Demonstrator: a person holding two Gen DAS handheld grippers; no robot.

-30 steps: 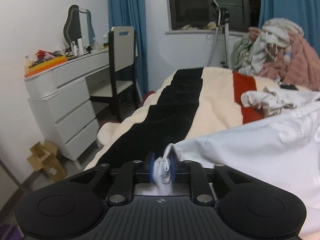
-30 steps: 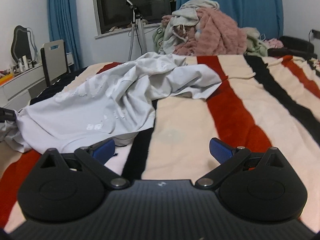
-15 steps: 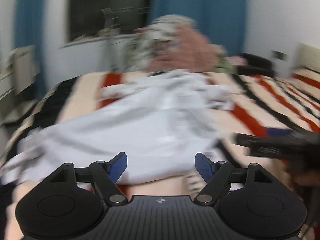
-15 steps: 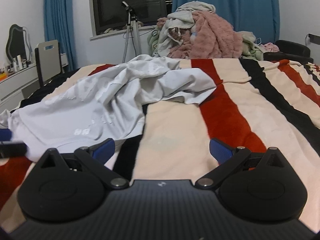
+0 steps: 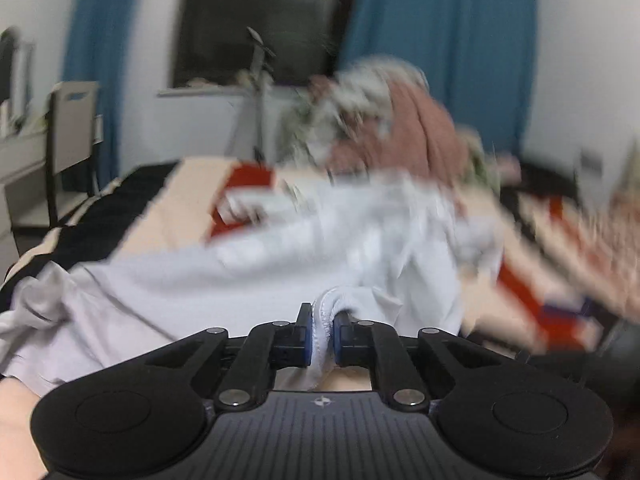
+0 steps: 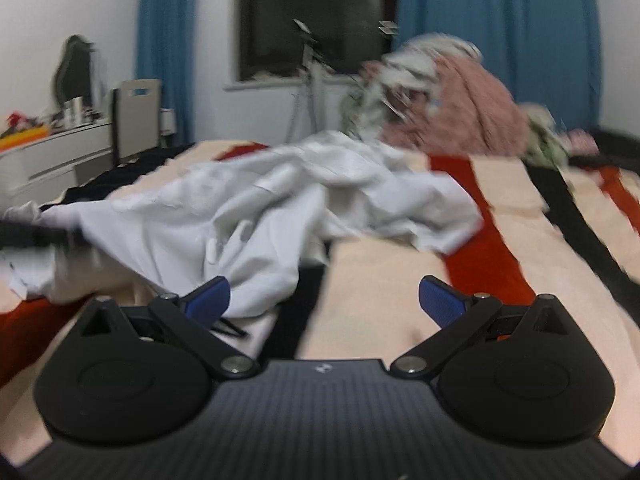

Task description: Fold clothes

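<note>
A white garment [image 5: 256, 280] lies crumpled across the striped bed. In the left wrist view its near edge is bunched into a fold, and my left gripper [image 5: 321, 326] is shut on that fold. The view is blurred by motion. In the right wrist view the same white garment [image 6: 280, 208] spreads left and ahead. My right gripper [image 6: 324, 302] hangs open low over the blanket, with its left blue pad [image 6: 210, 298] at the garment's near edge and nothing between the pads. A dark blurred shape at the far left, the left gripper [image 6: 28, 234], pulls on the cloth.
The cream, red and black striped blanket [image 6: 400, 288] covers the bed. A heap of pink and pale clothes [image 6: 452, 100] sits at the far end. A tripod [image 6: 310, 80], a chair [image 6: 136, 116] and a white dresser [image 6: 52, 160] stand off the bed's left side.
My left gripper let go of the garment's corner at the bed's left edge, swung right while open, and is now shut on a fold of the near edge. My right gripper stays open.
</note>
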